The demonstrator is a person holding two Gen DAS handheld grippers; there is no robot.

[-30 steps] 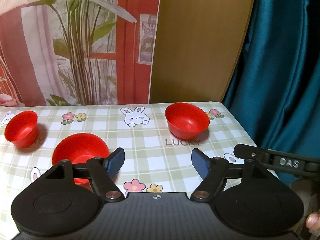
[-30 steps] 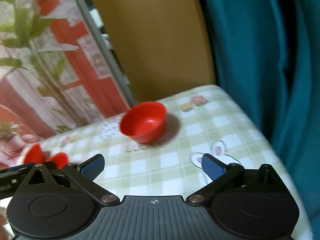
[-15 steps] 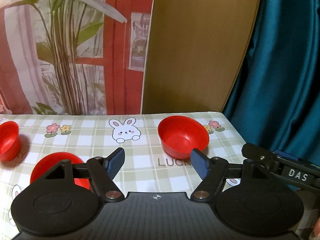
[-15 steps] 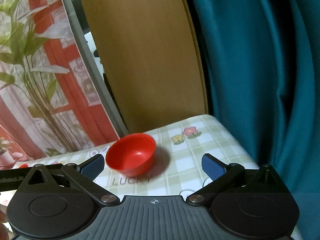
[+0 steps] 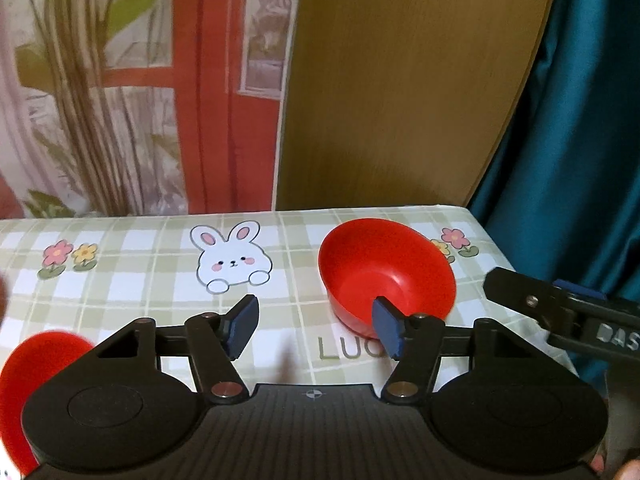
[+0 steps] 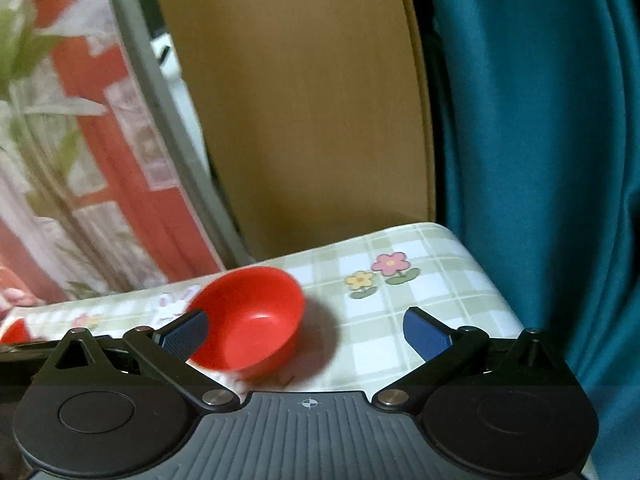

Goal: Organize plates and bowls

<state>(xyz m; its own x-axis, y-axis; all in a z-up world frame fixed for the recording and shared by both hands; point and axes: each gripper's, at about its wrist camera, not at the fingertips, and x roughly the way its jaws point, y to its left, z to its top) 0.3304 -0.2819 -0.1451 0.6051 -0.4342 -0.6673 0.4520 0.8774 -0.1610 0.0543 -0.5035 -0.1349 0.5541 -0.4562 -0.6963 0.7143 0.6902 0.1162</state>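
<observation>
A red bowl stands upright near the table's far right corner; it also shows in the right wrist view. My left gripper is open and empty, its right fingertip in front of the bowl's near wall. My right gripper is open and empty, its left fingertip in front of the bowl's left rim. The right gripper's finger also shows in the left wrist view, right of the bowl. A second red bowl sits at the near left, partly hidden.
The table has a green checked cloth with rabbits and flowers. Its right edge runs next to a teal curtain. A wooden panel and a plant-print backdrop stand behind the far edge. Another red item shows at far left.
Both grippers have moved forward toward the right-hand red bowl, which now appears larger and closer. The far-left bowl has left the left wrist view. Both stay open.
</observation>
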